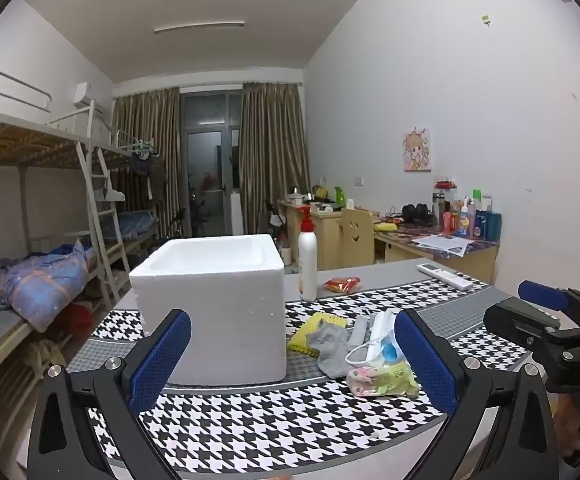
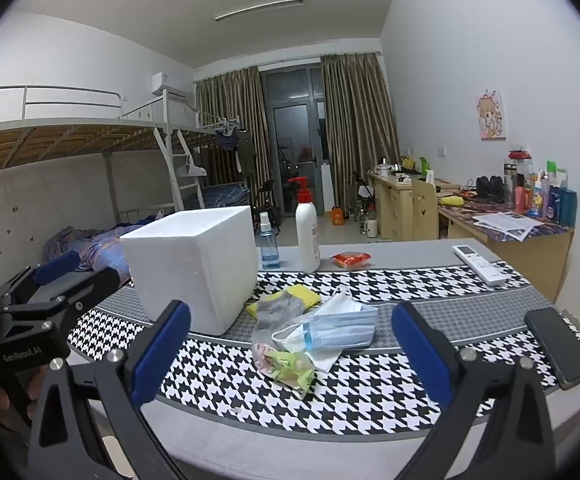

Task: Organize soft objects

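A white foam box [image 1: 214, 304] [image 2: 194, 264] stands open on the houndstooth table mat [image 1: 250, 420]. To its right lies a pile of soft things: a grey sock [image 1: 330, 346] [image 2: 280, 312], a yellow cloth [image 1: 310, 334] [image 2: 304, 294], a blue face mask [image 1: 384, 336] [image 2: 340, 328] and a small green and pink packet [image 1: 382, 378] [image 2: 288, 362]. My left gripper [image 1: 294, 360] is open and empty, just short of the box and the pile. My right gripper [image 2: 290, 352] is open and empty, with the pile between its fingers' line of sight. The right gripper also shows in the left wrist view [image 1: 546, 308].
A white pump bottle [image 1: 307, 258] [image 2: 307, 232], a blue spray bottle [image 2: 269, 246], a red snack packet [image 1: 342, 283] [image 2: 352, 259] and a white remote [image 1: 446, 275] [image 2: 480, 264] stand behind the pile. A black phone [image 2: 560, 346] lies at the right. Bunk beds stand left, desks right.
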Demonstrator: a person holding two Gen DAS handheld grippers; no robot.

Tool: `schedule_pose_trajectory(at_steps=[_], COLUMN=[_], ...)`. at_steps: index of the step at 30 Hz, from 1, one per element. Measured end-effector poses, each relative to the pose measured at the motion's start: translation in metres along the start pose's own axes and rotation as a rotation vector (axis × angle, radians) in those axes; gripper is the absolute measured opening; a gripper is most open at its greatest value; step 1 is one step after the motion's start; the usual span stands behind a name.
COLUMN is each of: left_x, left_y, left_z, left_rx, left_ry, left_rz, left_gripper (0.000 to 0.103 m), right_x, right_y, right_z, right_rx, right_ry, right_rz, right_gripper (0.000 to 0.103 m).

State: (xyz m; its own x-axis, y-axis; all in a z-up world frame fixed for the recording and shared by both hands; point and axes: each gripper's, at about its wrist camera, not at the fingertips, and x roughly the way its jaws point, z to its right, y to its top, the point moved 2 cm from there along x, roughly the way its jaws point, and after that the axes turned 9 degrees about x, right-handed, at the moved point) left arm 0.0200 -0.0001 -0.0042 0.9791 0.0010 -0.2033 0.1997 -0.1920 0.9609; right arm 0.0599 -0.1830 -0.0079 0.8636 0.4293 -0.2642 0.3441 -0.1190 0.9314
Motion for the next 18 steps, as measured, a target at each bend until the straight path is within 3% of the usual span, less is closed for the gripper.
schedule_pose_trajectory(at_steps=[5,18], left_x=[0.0087,0.0036], left_y=[-0.0008,-0.0033], left_z=[0.0,-0.001], left_rx=[-0.02,-0.02], left_ry=[-0.029,-0.023], left_rz=[-0.045,-0.017], left_gripper=[0.102,0.102], right_x=[-0.0011,-0.0023], right_y=[-0.0006,0.0011], right_z=[0.0003,-0.0018], right_rx=[0.002,-0.007], right_ry=[0.003,-0.001], right_rz=[0.007,0.008], right_gripper=[0.102,0.102])
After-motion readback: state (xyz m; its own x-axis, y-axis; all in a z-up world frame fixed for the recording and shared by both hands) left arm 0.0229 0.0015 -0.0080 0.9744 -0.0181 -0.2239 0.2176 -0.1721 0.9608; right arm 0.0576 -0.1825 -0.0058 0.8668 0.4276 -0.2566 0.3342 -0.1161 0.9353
